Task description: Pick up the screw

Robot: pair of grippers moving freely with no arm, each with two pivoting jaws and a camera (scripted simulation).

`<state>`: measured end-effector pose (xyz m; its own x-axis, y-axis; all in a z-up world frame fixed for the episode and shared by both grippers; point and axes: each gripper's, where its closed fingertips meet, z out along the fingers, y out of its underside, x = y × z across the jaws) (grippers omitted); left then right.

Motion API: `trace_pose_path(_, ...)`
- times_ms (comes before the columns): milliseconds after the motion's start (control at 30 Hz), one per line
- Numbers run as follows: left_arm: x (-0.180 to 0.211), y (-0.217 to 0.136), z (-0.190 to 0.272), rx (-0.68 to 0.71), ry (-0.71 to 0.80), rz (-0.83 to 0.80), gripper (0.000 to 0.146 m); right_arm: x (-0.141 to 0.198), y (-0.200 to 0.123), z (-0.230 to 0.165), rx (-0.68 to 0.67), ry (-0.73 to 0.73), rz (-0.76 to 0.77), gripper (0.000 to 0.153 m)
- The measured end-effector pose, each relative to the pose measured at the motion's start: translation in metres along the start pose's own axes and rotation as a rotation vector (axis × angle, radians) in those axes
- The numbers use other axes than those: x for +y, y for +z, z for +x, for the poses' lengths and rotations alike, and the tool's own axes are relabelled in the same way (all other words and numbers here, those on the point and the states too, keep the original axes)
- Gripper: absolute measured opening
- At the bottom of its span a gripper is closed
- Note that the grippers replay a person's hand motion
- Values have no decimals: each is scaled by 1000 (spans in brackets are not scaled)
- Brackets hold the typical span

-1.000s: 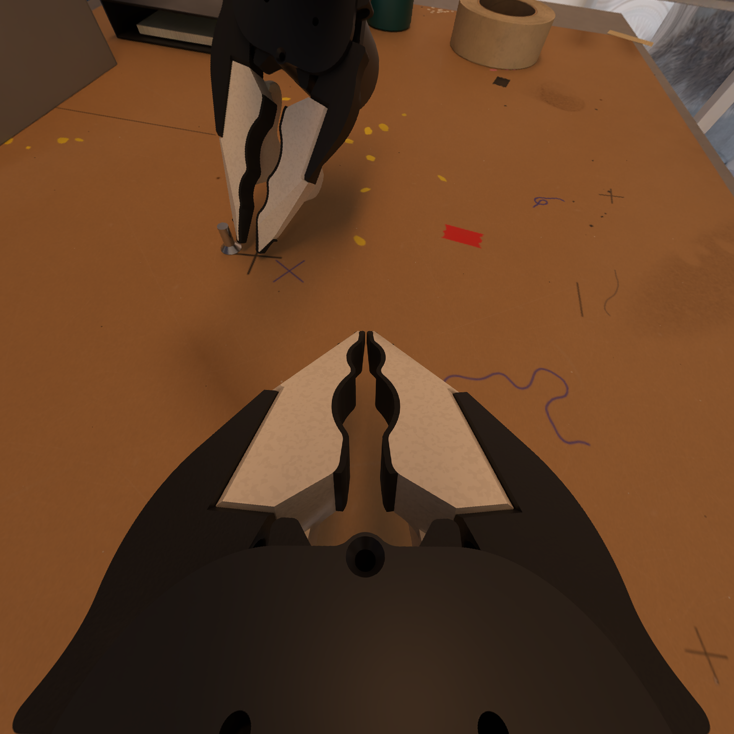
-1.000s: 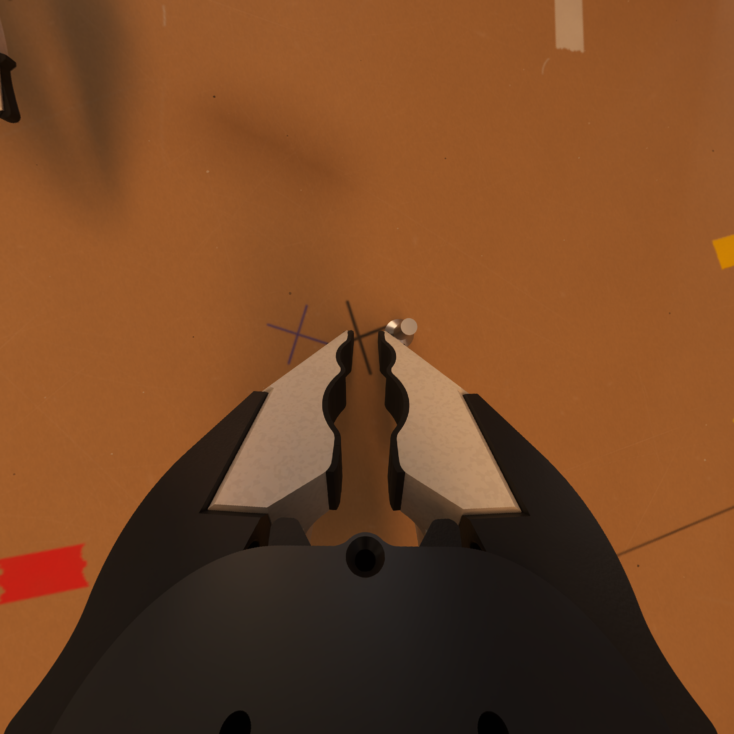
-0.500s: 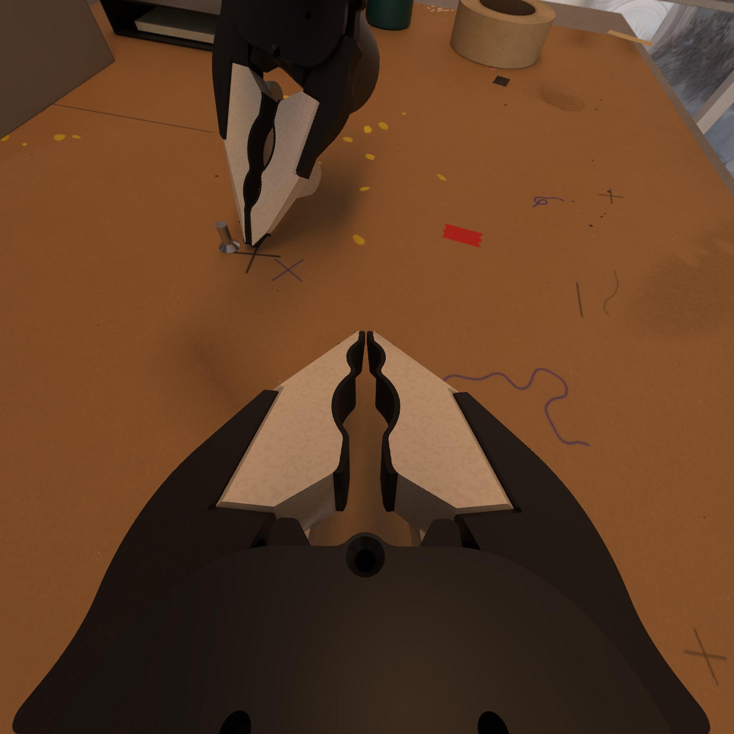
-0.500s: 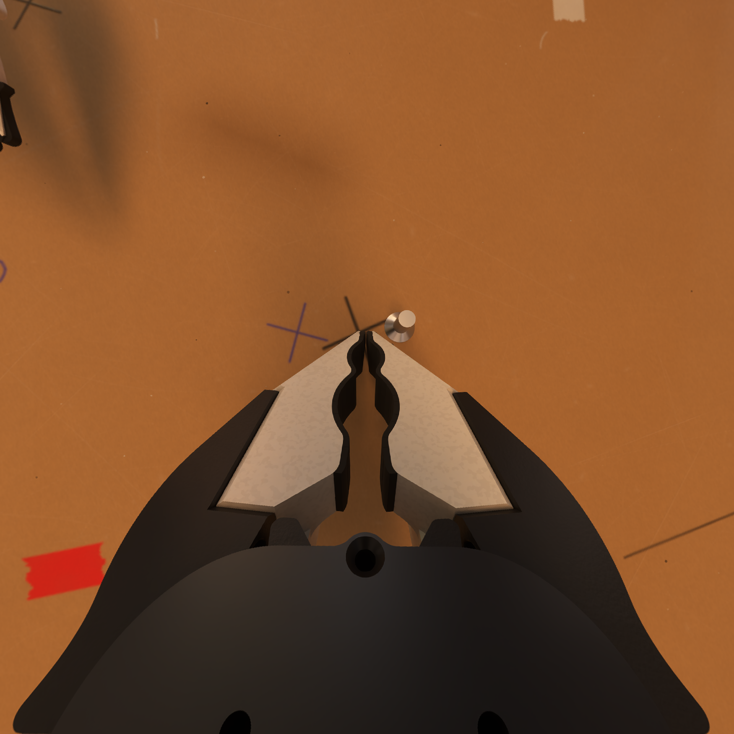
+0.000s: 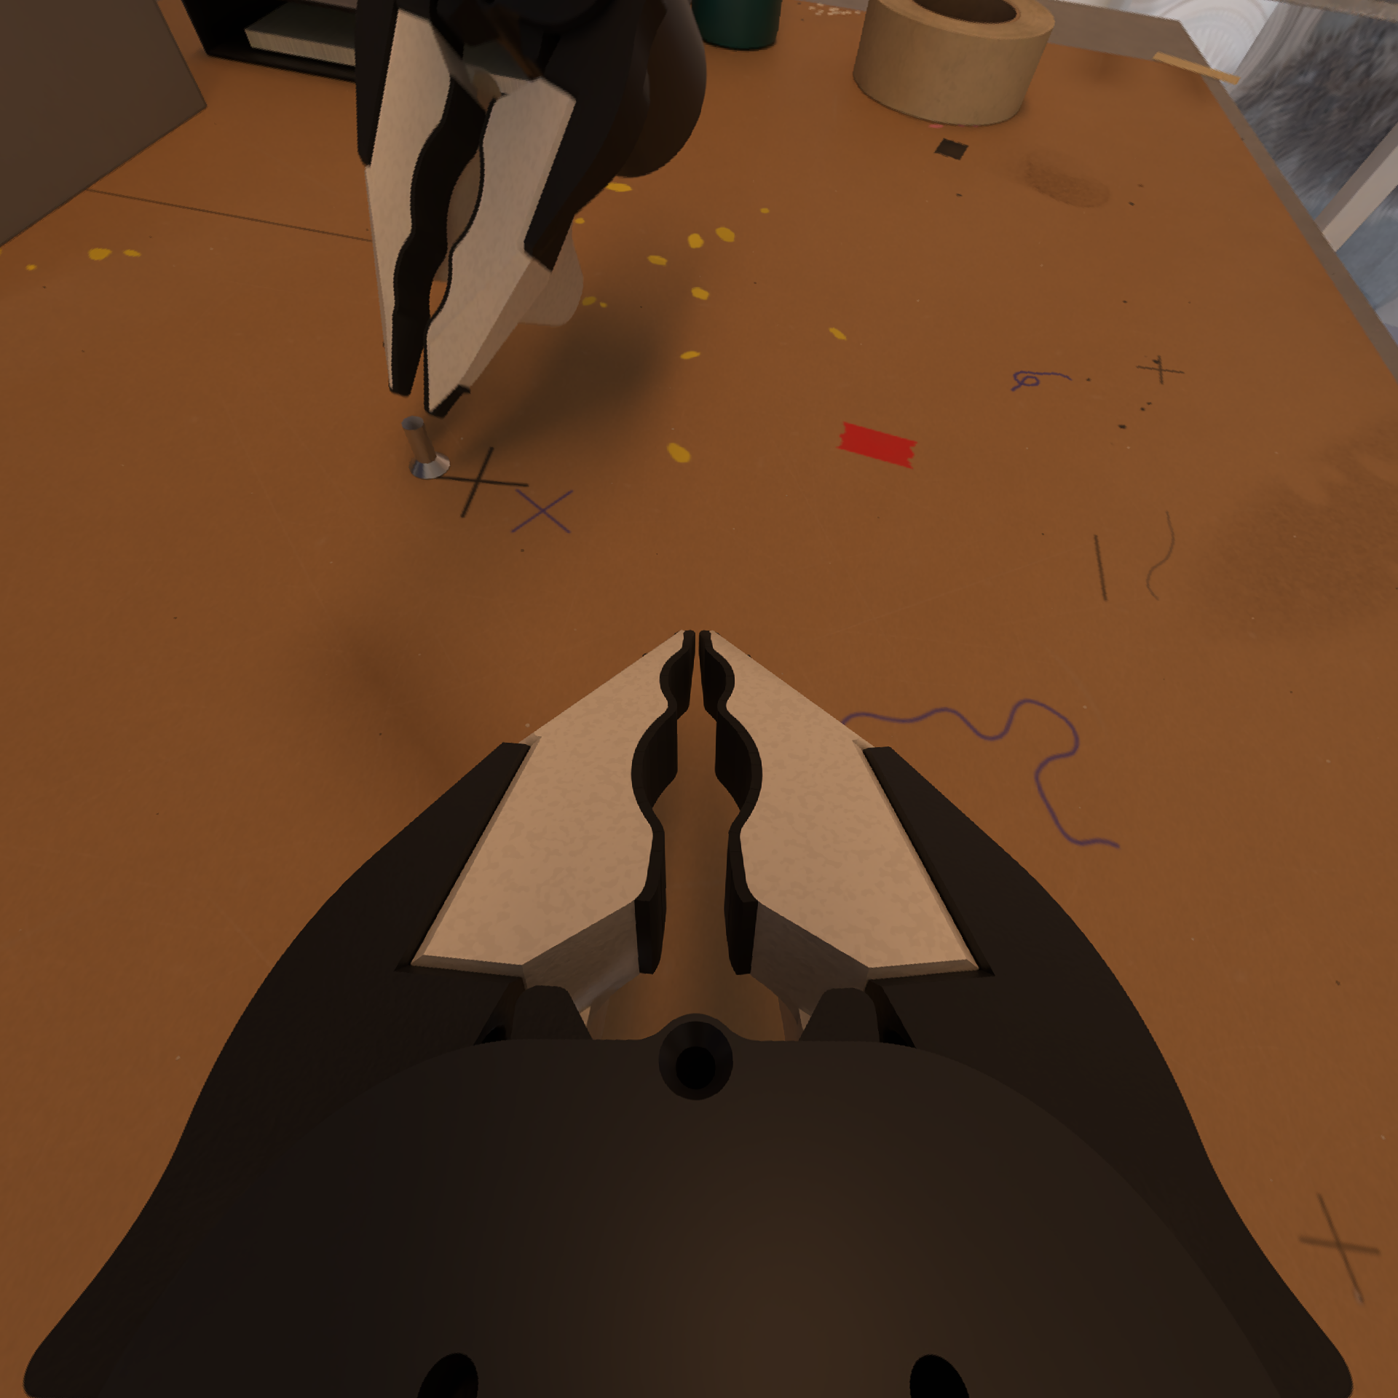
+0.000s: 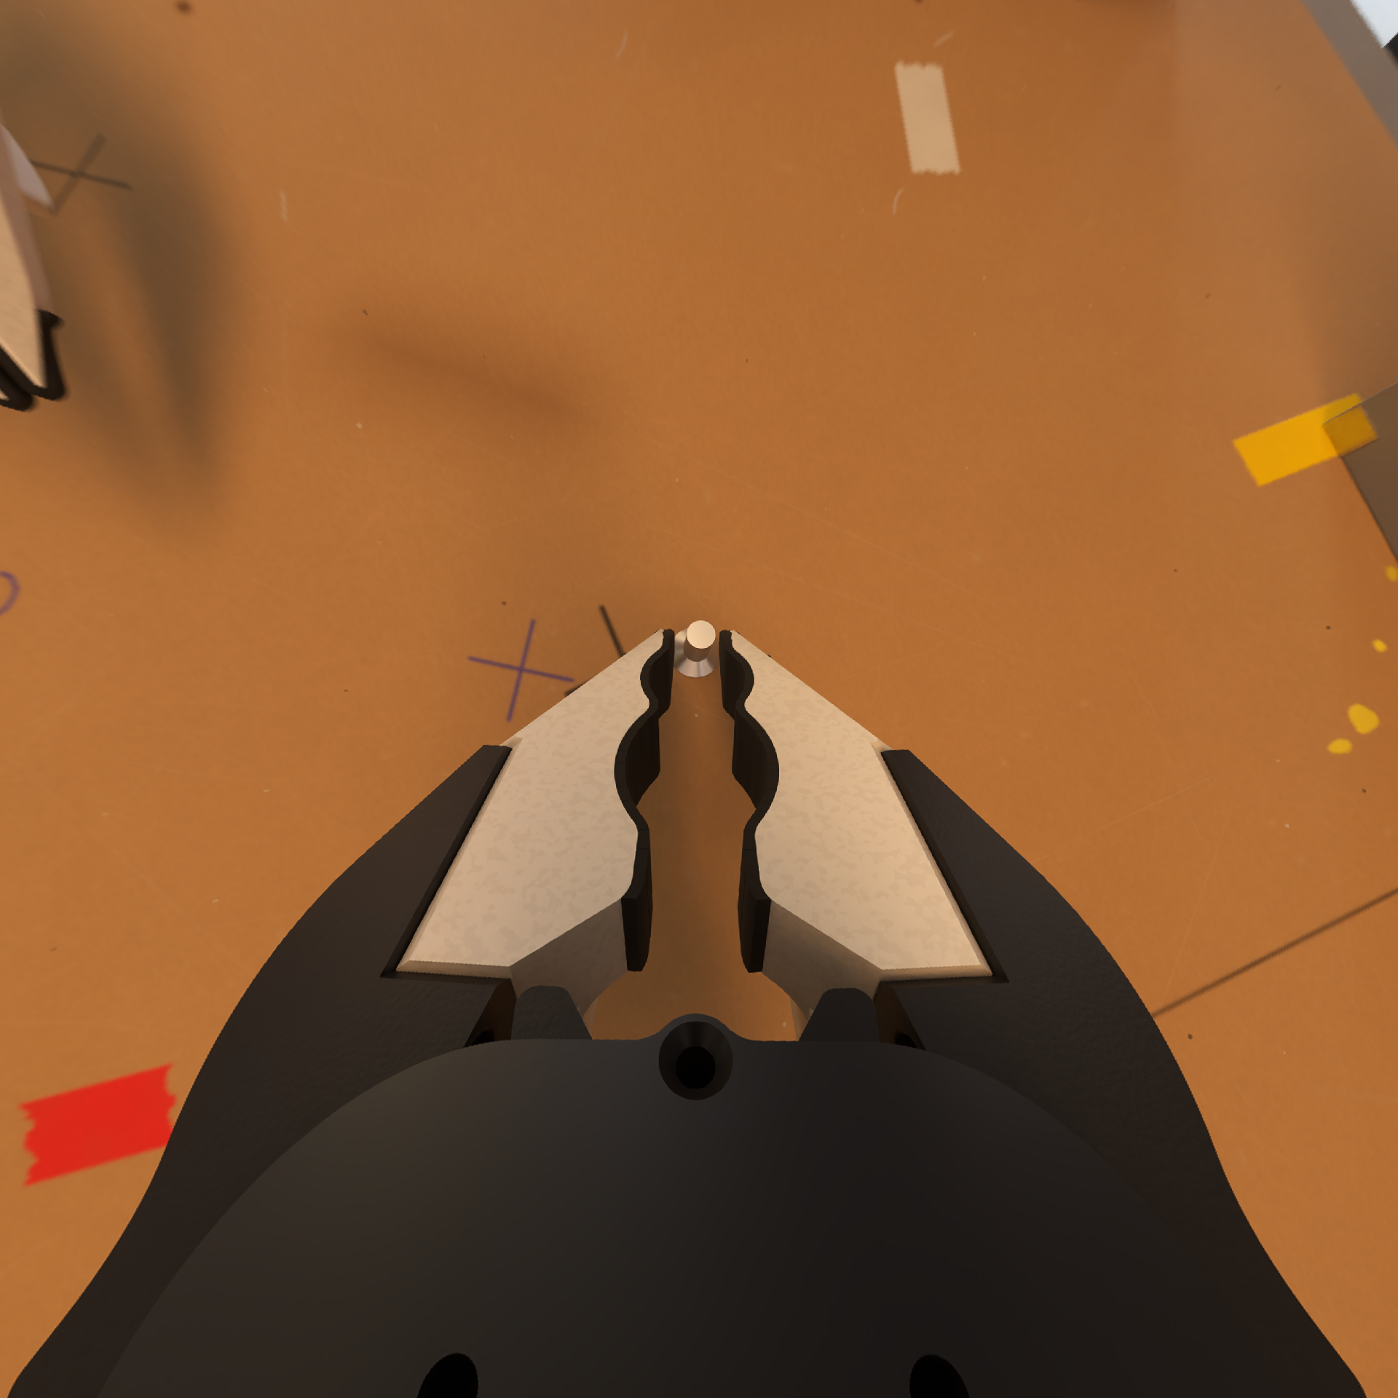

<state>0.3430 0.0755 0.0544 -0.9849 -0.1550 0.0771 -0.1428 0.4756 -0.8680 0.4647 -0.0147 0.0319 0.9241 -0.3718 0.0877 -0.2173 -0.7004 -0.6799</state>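
A small metal screw [image 5: 422,454] stands on its head on the brown table [image 5: 756,567], shaft up, beside a black pen cross. My right gripper [image 5: 427,399] hangs tip-down just above the screw without touching it, jaws slightly apart. In the right wrist view the screw [image 6: 697,652] shows end-on in the narrow gap between the right gripper's [image 6: 696,637] fingertips. My left gripper [image 5: 696,635] is shut and empty, low over the table well in front of the screw. Its fingers [image 6: 23,302] show at the left edge of the right wrist view.
A tan tape roll [image 5: 953,60] and a dark green cup [image 5: 737,23] stand at the table's far edge, with a black box [image 5: 265,38] and a grey panel [image 5: 76,98] at far left. Red tape [image 5: 877,444], yellow spots and pen marks lie flat. The table edge runs along the right.
My right gripper, first slightly open with its tips on the table beside the screw, shut empty, then rose, shifted over the screw and opened slightly. The screw and left gripper have not moved.
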Motion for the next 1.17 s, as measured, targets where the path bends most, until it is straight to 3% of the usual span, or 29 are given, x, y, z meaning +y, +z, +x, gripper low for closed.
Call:
trace_pose_path(367,0,-1,-2,-7,-8,6,1,9,19,-1,-32,-53,-110,8)
trace_pose_path(500,-1,-2,-5,-21,-30,14,1,-31,-7,-24,-129,-62,86,8)
trace_pose_path(567,-1,-2,-7,-24,-45,17,1,-61,-32,-50,-219,-122,218,8)
trace_pose_path(633,-1,-2,-9,-31,-51,19,1,-76,-48,-75,-264,-201,246,8)
trace_pose_path(800,-1,-2,-9,-42,-46,19,1,-75,-46,-107,-325,-298,180,8)
trace_pose_path(1167,0,-8,-11,-34,-49,24,1,-67,-46,-111,-306,-347,108,8)
